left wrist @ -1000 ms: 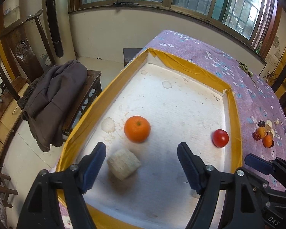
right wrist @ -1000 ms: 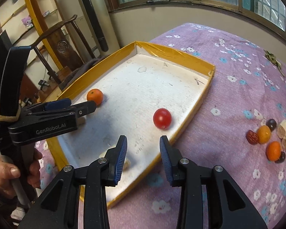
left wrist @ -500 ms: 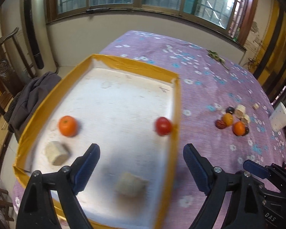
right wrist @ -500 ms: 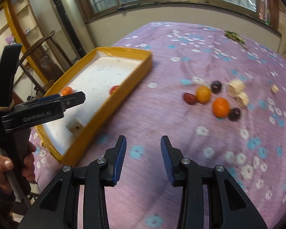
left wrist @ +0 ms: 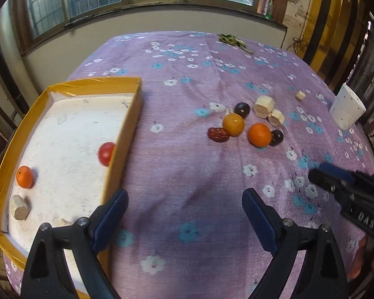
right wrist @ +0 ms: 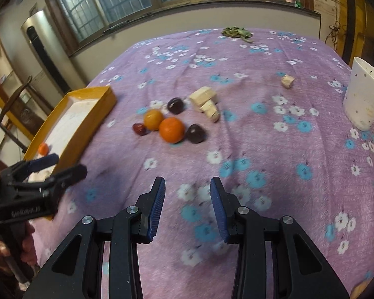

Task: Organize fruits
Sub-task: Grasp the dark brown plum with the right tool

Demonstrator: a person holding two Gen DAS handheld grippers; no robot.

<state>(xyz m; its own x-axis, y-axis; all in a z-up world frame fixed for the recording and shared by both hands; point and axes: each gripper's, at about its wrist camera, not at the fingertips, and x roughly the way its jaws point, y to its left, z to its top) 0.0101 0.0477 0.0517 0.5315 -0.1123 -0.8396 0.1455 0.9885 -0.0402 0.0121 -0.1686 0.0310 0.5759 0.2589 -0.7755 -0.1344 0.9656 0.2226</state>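
Standing by the table, one sees both grippers held above the purple flowered cloth (left wrist: 182, 149), and neither of them carries anything. The left gripper (left wrist: 184, 210) has its jaws wide open over bare cloth, just beside the near corner of the yellow tray (left wrist: 127, 134). The right gripper (right wrist: 187, 205) also has its jaws open, with a narrower gap, and it points toward the group of fruits in the middle of the table.

Inside the tray lie a red tomato (left wrist: 106, 153) close to the right wall, a small orange (left wrist: 25, 177) near the left wall, and a pale cork-like piece (left wrist: 19, 207) next to it.

The group on the cloth is well apart from the tray. It has a bright orange (right wrist: 171, 129), a yellower fruit (right wrist: 153, 119) touching it, a red date (right wrist: 139, 129) at the left end, and two dark plums (right wrist: 175, 105) (one behind the others, one just right of the bright orange). Two pale chunks (right wrist: 207, 104) lie together behind the group, and a smaller chunk (right wrist: 287, 81) lies alone farther back.

A white cup (right wrist: 364, 97) stands near the right edge of the table. Some green leaves (right wrist: 236, 33) lie at the far end.
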